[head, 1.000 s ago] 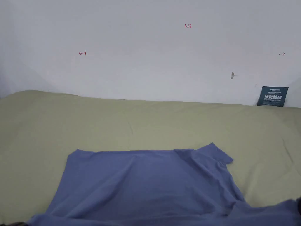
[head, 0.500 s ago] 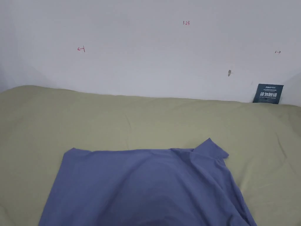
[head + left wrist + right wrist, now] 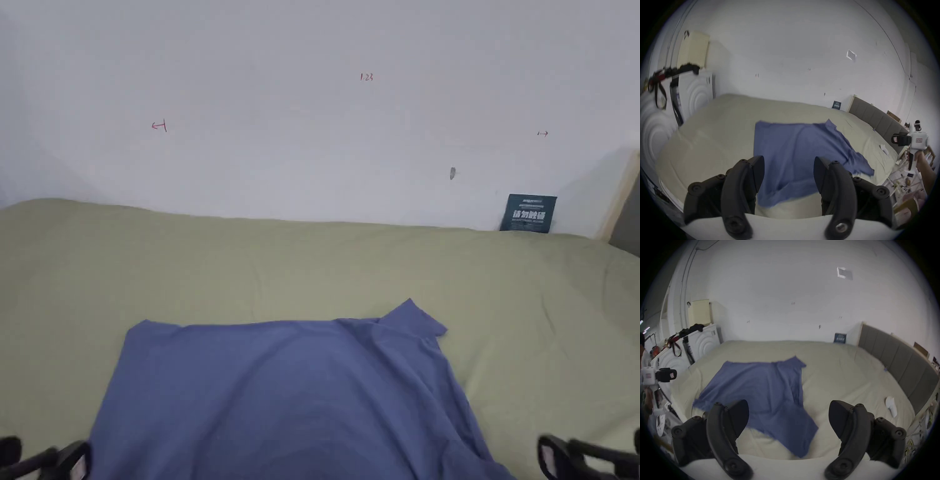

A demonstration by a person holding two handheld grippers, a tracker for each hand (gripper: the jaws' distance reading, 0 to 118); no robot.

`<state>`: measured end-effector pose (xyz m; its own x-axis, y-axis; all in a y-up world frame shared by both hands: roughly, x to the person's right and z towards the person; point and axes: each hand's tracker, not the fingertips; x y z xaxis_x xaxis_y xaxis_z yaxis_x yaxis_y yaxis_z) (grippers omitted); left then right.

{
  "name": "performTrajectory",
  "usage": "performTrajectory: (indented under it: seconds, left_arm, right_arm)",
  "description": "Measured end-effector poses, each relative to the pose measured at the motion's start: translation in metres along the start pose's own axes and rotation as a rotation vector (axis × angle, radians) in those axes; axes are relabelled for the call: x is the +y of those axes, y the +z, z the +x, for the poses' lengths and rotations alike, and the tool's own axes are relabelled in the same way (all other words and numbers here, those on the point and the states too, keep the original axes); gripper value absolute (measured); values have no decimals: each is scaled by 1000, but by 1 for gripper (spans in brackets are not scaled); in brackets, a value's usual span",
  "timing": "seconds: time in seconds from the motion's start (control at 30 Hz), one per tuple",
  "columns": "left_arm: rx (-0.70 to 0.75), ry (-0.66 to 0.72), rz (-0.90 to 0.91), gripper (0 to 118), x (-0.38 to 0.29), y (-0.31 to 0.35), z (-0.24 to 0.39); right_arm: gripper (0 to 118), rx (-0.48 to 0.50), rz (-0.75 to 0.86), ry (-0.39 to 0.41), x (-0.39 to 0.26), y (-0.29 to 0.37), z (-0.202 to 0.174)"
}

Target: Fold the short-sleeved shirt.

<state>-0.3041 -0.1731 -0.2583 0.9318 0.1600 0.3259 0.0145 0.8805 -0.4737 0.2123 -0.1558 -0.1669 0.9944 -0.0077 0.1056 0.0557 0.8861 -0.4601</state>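
Note:
A blue short-sleeved shirt [image 3: 287, 394] lies spread on the pale green bed [image 3: 312, 269], one sleeve [image 3: 415, 320] poking out at its far right corner. In the right gripper view the shirt [image 3: 761, 389] has its other sleeve [image 3: 794, 430] angled toward the near edge. My left gripper [image 3: 44, 459] hangs at the shirt's near left, open and holding nothing; its jaws frame the shirt [image 3: 794, 151] in the left gripper view, where it [image 3: 788, 170] stands wide. My right gripper [image 3: 590, 453] is off the near right, also open [image 3: 788, 415] and empty.
A dark card [image 3: 528, 213] leans on the white wall at the bed's far right. A grey padded headboard [image 3: 899, 363] runs along the right side. White cabinets [image 3: 696, 97] stand to the left. A small white item [image 3: 891, 405] lies on the bed's right edge.
The shirt's near right part, stretched toward the lower right a second ago, now rests on the bed. Both grippers have come into the head view's bottom corners, clear of the cloth.

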Motion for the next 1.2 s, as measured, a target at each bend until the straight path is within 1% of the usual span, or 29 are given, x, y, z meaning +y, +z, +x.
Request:
performTrajectory:
  seconds: [0.03, 0.07, 0.13, 0.17, 0.23, 0.3, 0.33, 0.37, 0.4, 0.43, 0.47, 0.5, 0.53, 0.57, 0.6, 0.67, 0.7, 0.73, 0.8, 0.87, 0.93, 0.97, 1.0, 1.07, 1.1, 1.13, 1.17, 1.2]
  left_arm:
    - [21, -20, 6, 68, 6, -5, 15]
    - [35, -40, 15, 68, 10, -10, 31]
    - [61, -38, 18, 68, 7, -21, 51]
    - [75, -33, 27, 68, 3, -24, 64]
    - [111, -22, 23, 68, -8, -23, 85]
    - [104, 13, 29, 68, -26, -13, 100]
    - [99, 23, 36, 68, -37, -9, 105]
    - [109, 25, 39, 68, -48, -5, 110]
    - [130, 13, 34, 67, -57, 0, 114]
    - [154, 6, 20, 63, -67, 3, 116]
    - [163, 9, 13, 51, -77, 6, 117]
    - [166, 8, 6, 26, -86, 9, 116]
    - [189, 2, -9, 0, -92, 11, 117]
    - [231, -10, -23, 0, -99, 13, 117]
    - [235, -9, -22, 0, -106, 15, 117]
    - [209, -6, -41, 0, -112, 18, 114]
    - [224, -4, -42, 0, -115, 18, 114]
    - [224, -1, -50, 0, -116, 18, 111]
    - [219, 8, -57, 0, -115, 19, 107]
    - [236, 13, -71, 0, -111, 16, 94]
    - [228, 58, -121, 0, -101, 11, 67]
    - [253, 76, -155, 6, -97, 7, 52]
    - [247, 91, -197, 10, -93, 2, 34]
    - [304, 156, -279, 17, -88, -8, 5]
    - [302, 192, -298, 32, -88, -13, -8]
    - [302, 225, -308, 66, -88, -19, -19]
    - [289, 234, -295, 84, -91, -24, -26]
    - [257, 245, -303, 93, -92, -29, -28]
  right_arm:
    - [104, -22, 32, -6, 8, 1, -19]
    - [104, -18, 51, -27, 11, 2, -32]
    - [104, -24, 110, -41, 9, 7, -55]
    - [104, -18, 123, -65, 2, 8, -67]
    - [104, 7, 69, -73, -10, 8, -87]
    - [104, 25, 9, -66, -29, 6, -106]
    - [97, 18, -13, -63, -39, 6, -114]
    - [86, 18, -25, -66, -49, 6, -121]
    - [70, 40, -40, -72, -61, 7, -125]
    - [49, 46, -68, -83, -71, 5, -133]
    - [32, 35, -94, -83, -80, 5, -138]
    - [19, 29, -100, -80, -89, 5, -144]
    - [12, 14, -109, -76, -98, 5, -150]
    - [9, 20, -105, -72, -104, 6, -156]
    - [3, 30, -105, -66, -111, 8, -160]
    - [1, 29, -91, -36, -119, 10, -170]
    - [1, 29, -81, -18, -121, 12, -173]
    - [0, 58, -74, -21, -120, 13, -175]
    - [0, 67, -64, -19, -117, 14, -176]
    - [1, 79, -46, -11, -111, 15, -174]
    - [1, 88, -18, -1, -103, 19, -161]
    - [1, 70, -3, -1, -99, 20, -156]
    - [1, 58, 2, -2, -95, 21, -147]
    - [1, 25, 9, -9, -89, 21, -130]
    - [1, 9, 11, -16, -86, 20, -122]
    - [1, -1, 14, -33, -84, 19, -113]
    - [1, -12, 13, -59, -82, 18, -104]
    - [1, -17, 5, -78, -80, 17, -97]
